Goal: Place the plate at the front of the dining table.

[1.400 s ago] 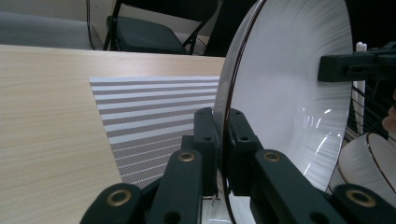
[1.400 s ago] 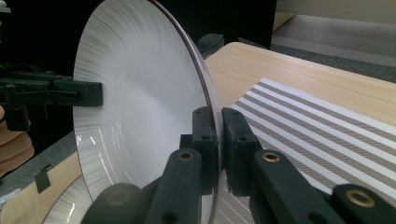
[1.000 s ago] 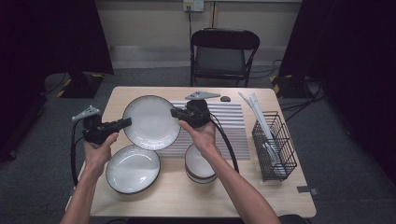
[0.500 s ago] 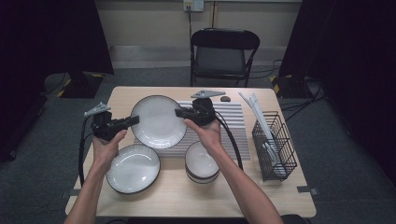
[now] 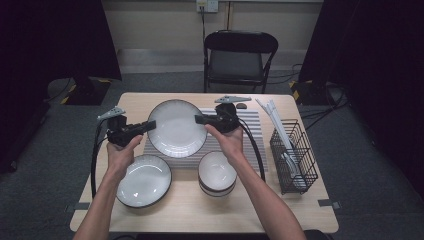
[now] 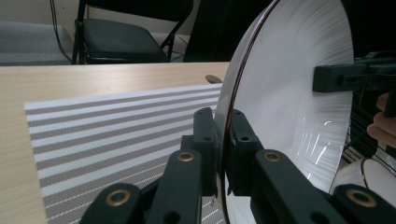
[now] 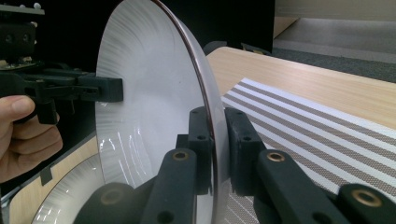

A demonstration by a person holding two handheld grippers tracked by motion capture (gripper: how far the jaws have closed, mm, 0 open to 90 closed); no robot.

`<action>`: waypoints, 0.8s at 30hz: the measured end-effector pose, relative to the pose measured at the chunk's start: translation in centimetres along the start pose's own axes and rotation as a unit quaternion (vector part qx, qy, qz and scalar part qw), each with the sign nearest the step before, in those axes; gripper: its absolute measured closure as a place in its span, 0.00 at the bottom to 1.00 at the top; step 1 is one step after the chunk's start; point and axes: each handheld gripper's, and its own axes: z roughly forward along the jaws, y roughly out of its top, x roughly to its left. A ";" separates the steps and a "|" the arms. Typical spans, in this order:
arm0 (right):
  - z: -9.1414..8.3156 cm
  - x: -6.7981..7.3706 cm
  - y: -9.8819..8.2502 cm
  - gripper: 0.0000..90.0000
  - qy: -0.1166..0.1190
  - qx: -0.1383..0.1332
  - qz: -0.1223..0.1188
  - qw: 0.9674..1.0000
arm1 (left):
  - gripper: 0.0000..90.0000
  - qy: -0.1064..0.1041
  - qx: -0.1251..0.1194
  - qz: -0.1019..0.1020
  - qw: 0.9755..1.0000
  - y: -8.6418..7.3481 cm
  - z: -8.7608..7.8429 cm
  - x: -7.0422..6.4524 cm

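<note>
At the left of the high view, the left tongs (image 5: 148, 125) are clamped on the left rim of the large plate (image 5: 176, 128); in the left gripper view the two black jaws pinch that thin rim between them, pads pressed to both faces. The plate is held above the striped mat (image 5: 250, 131), which lies flat on the wooden surface (image 5: 200, 210), and it sits between the two hands. On its right rim the right tongs (image 5: 200, 119) grip it in the same way; the right gripper view shows the rim caught between the jaws, and their jaws have just been opening a little while the rim stays between them.

Nearer the person, a smaller plate (image 5: 144, 181) rests on the surface below the left hand (image 5: 123, 152). Just right of it stands a stack of bowls (image 5: 217, 172), beneath the right hand (image 5: 231, 141). Further right, a wire basket (image 5: 294, 156) stands on the surface near its edge, with white utensils (image 5: 272, 112) leaning out of it. Behind the surface stands a black folding chair (image 5: 240, 60).
</note>
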 end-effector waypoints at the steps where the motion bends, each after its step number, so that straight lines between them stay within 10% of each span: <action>1: -0.1 -0.1 0.0 0.90 -0.002 0.000 0.002 1.000 | 0.95 0.000 0.001 0.002 1.000 0.0 0.2 -0.2; 24: 0.1 -2.4 -0.2 0.92 -0.019 0.021 0.022 0.999 | 0.94 -0.023 0.012 -0.018 0.999 -0.5 3.3 1.7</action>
